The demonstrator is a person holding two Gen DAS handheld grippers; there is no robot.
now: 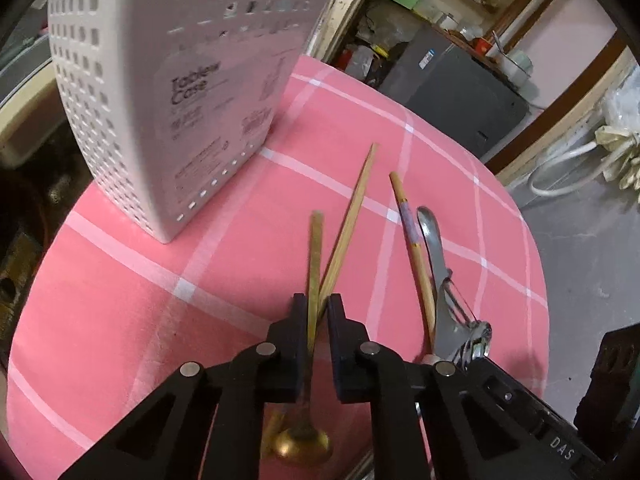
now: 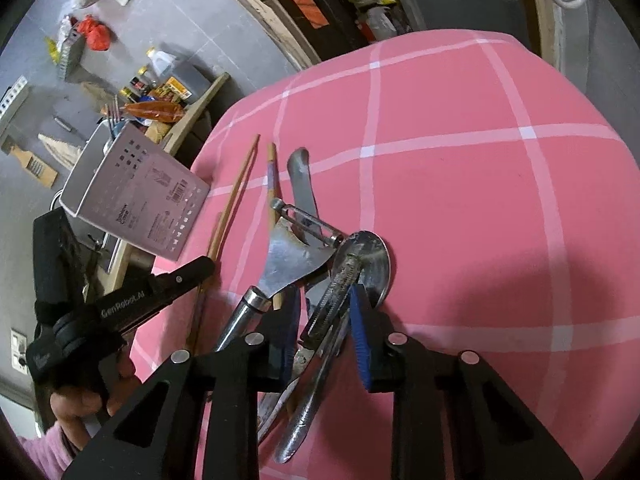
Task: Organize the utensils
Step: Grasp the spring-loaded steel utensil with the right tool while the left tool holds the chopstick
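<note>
- Pink checked cloth (image 1: 224, 248) covers a small table in a cluttered room; a white perforated case (image 1: 160, 92) stands at its far left side.
- Left gripper (image 1: 318, 308) is nearly closed on a brass spoon (image 1: 314, 256) and a chopstick (image 1: 352, 216) together, the two crossing between its pads; the spoon's bowl lies under the gripper.
- Right gripper (image 2: 324, 300) is partly closed around a pile of steel utensils (image 2: 320, 264): its blue pads flank a peeler-like tool and a spoon, though whether they press I cannot tell.
- A second chopstick (image 1: 412, 248) lies loose beside that pile.
- Judged step: securing a hold before carrying things to the case.
- To do it well, each hand should probably clamp firmly before lifting, since crossed stems may scissor and slip out.
- Lifting straight up and tipping handles downward over the case's top would likely avoid snagging.
</note>
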